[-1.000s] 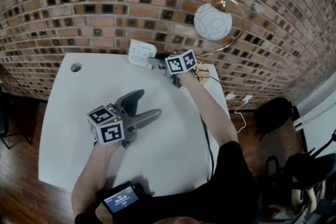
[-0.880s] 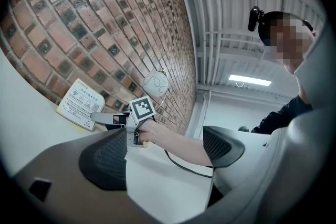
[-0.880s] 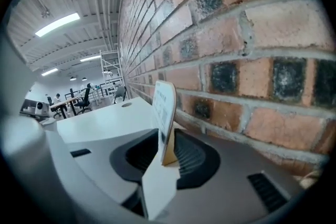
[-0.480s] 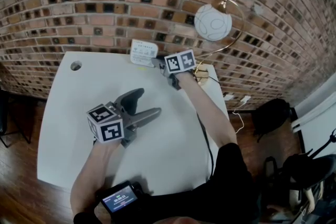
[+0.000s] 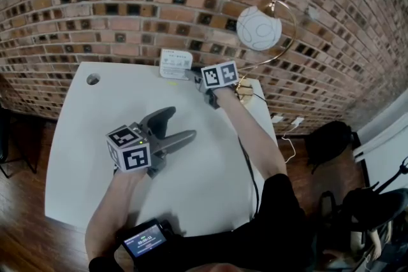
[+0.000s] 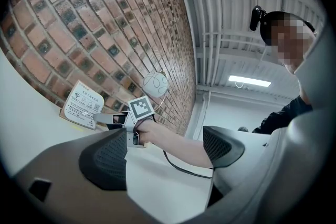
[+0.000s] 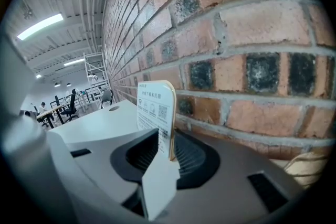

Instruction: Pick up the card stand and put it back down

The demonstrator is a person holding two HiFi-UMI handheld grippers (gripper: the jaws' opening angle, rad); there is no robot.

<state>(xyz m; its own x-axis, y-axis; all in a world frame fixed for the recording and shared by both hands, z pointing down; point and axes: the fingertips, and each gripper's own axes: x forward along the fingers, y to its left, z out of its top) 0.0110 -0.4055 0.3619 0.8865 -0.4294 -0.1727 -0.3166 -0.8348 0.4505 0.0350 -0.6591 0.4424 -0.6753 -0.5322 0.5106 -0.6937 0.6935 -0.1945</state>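
Note:
The card stand (image 5: 176, 62), a white printed card with a thin wooden edge (image 7: 155, 107), stands at the table's far edge, right by the brick wall. My right gripper (image 5: 191, 76) is shut on it, one ribbed pad on each face of the card (image 7: 168, 152). Whether its foot touches the table I cannot tell. The left gripper view shows the same card (image 6: 83, 105) held by the right gripper (image 6: 113, 119). My left gripper (image 5: 175, 129) lies mid-table, open, with nothing between its pads (image 6: 163, 152).
A brass arc lamp with a white globe (image 5: 258, 28) stands just right of the right gripper. The brick wall (image 5: 127, 3) runs along the back of the white table (image 5: 95, 137), which has a cable hole (image 5: 93, 79). A screen device (image 5: 145, 240) sits near me.
The card stand has shifted slightly right and toward the wall, and stands straighter in the right gripper. The left gripper has not moved.

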